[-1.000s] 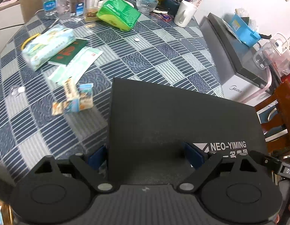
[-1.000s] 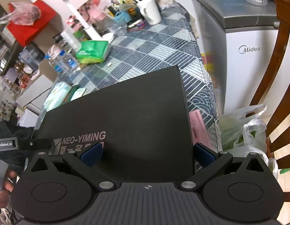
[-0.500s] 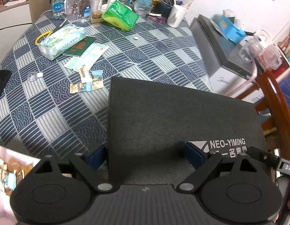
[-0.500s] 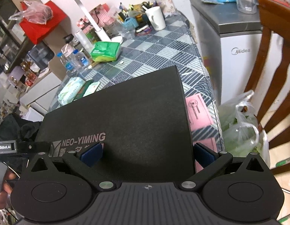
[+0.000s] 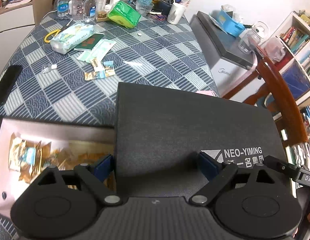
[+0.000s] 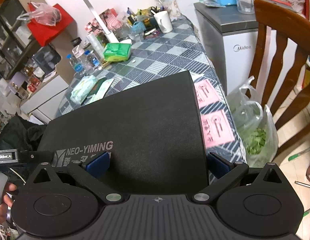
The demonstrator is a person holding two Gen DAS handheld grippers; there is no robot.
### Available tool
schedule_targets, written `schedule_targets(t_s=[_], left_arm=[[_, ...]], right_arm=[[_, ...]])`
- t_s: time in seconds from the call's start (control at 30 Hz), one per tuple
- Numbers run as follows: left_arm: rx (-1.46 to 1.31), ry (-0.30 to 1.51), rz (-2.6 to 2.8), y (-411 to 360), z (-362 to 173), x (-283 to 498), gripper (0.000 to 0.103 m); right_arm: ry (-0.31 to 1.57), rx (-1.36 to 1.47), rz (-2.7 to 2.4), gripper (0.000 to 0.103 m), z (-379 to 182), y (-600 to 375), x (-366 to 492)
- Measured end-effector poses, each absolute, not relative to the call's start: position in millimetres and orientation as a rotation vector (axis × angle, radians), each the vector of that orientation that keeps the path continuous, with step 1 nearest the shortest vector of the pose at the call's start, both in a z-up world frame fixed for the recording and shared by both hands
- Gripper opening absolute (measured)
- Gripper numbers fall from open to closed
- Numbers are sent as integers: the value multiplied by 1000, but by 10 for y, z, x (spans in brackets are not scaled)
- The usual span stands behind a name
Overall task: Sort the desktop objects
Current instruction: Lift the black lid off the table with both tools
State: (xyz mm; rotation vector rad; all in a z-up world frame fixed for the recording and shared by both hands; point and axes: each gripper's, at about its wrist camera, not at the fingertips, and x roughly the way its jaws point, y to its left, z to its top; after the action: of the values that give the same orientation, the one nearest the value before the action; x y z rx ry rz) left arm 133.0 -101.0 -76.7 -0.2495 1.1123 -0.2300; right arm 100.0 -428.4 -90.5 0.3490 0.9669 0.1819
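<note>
Two grippers, left [image 5: 157, 166] and right [image 6: 158, 163], each clamp an edge of the black lid [image 5: 191, 128], held lifted above the open box [image 5: 54, 132] on the checkered tablecloth [image 5: 155, 46]

light: bright, even indoor | shadows: soft | blur: lower-left left-wrist corner | edges: strong fisheye curvature

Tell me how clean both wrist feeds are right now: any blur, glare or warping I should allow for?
Left wrist: the open box under the black lid is motion-smeared, its packets unreadable; a glare streak sits on the tablecloth; the chair bows from fisheye. Right wrist: lid lettering is sharp, the pink slips and bag of greens are blurred, and the chair curves at the edge.
</note>
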Motion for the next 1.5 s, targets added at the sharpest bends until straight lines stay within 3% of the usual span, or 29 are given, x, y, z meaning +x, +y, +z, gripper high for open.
schedule_targets(t_s=[0.73,1.5], left_arm=[[-301,1142,-332,-491,-815,62,103],[-290,1181,-288,305,-1000,-825,103]], right_arm=[[922,266,118,103,-666,-3733,-510],[979,267,185,103,-892,-2979,-1257]])
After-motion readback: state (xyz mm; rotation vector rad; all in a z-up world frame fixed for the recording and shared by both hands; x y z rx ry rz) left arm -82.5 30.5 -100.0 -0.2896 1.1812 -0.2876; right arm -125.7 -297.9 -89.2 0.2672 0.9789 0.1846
